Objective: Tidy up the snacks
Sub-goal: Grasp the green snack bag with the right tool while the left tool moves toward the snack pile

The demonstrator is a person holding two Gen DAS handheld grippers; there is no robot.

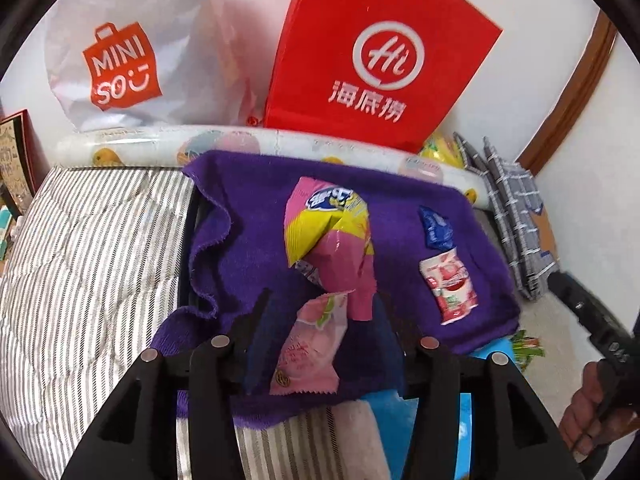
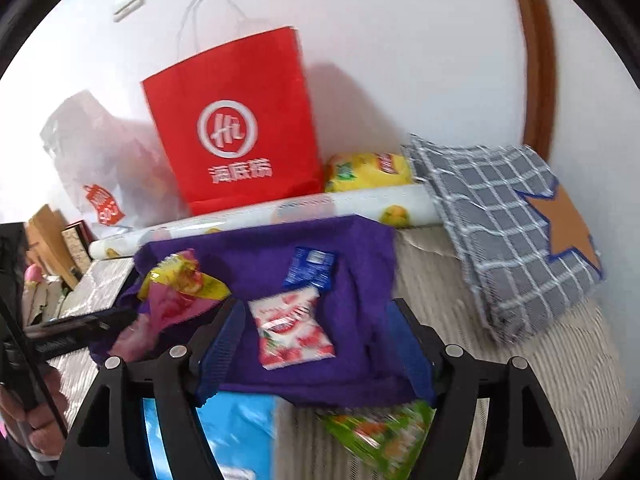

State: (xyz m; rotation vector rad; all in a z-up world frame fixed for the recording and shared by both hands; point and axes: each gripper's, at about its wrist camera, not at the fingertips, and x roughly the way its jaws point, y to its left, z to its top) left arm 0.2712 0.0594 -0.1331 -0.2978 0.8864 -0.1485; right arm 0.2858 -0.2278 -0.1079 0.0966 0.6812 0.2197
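Note:
A purple towel (image 1: 248, 216) lies on a striped bed and carries several snack packets. A pink and yellow bag (image 1: 328, 232) lies at its middle, a pale pink packet (image 1: 310, 348) below it, a small blue packet (image 1: 436, 228) and a red and white strawberry packet (image 1: 450, 284) to the right. My left gripper (image 1: 324, 312) is open with the pale pink packet between its fingers, not clamped. My right gripper (image 2: 316, 316) is open, straddling the strawberry packet (image 2: 290, 328), with the blue packet (image 2: 310, 268) just beyond. The towel (image 2: 360, 256) and pink and yellow bag (image 2: 180, 284) also show there.
A red paper bag (image 1: 380, 60) and a white Miniso bag (image 1: 120, 68) stand against the wall behind a printed roll (image 1: 160, 140). A grey checked cloth (image 2: 508, 224) lies at right, a yellow bag (image 2: 368, 172) by the red bag (image 2: 232, 128). A green packet (image 2: 380, 436) and blue pack (image 2: 240, 432) lie near.

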